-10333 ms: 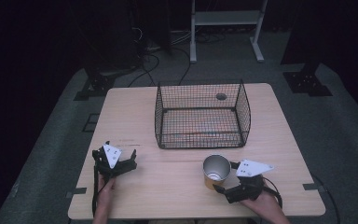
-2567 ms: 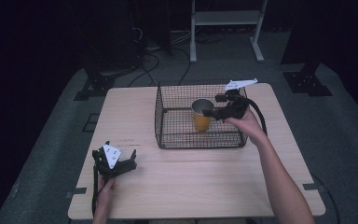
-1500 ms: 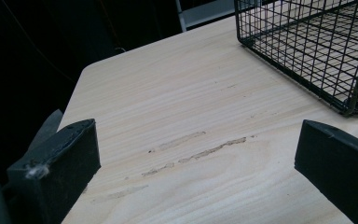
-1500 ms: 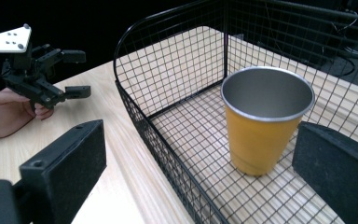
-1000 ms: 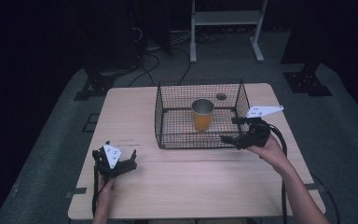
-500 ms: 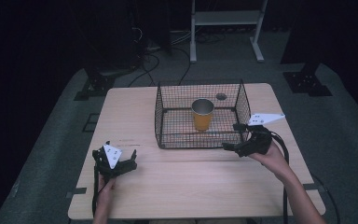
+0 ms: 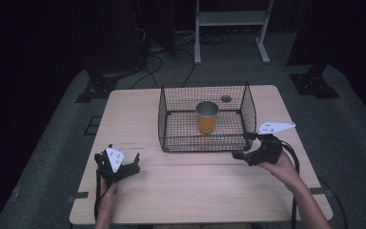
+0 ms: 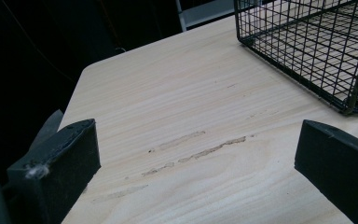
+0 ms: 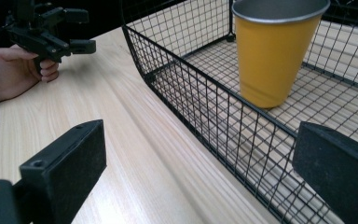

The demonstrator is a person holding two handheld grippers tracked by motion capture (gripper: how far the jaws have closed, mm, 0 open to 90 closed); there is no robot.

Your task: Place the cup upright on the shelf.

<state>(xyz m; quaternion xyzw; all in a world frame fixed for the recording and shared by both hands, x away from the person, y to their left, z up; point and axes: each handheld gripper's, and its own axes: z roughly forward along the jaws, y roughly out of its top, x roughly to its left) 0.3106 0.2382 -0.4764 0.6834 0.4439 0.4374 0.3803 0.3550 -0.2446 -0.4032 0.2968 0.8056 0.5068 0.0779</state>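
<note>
Two claws sat on the counter (image 7: pixel 190 186), both with jaws spread wide and gripping nothing. At about eight o'clock from the basket (image 7: pixel 171 125), well apart from it, rested the left claw (image 7: pixel 128 164). An orange cup (image 7: pixel 207 116) stood upright on the basket floor, near its middle. At the basket's four o'clock corner, just outside the wire, was the right claw (image 7: pixel 240 145).

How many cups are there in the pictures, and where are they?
1. The yellow cup stands upright inside the wire basket on the table. The right gripper is outside the basket's front right corner with open jaws.
</note>
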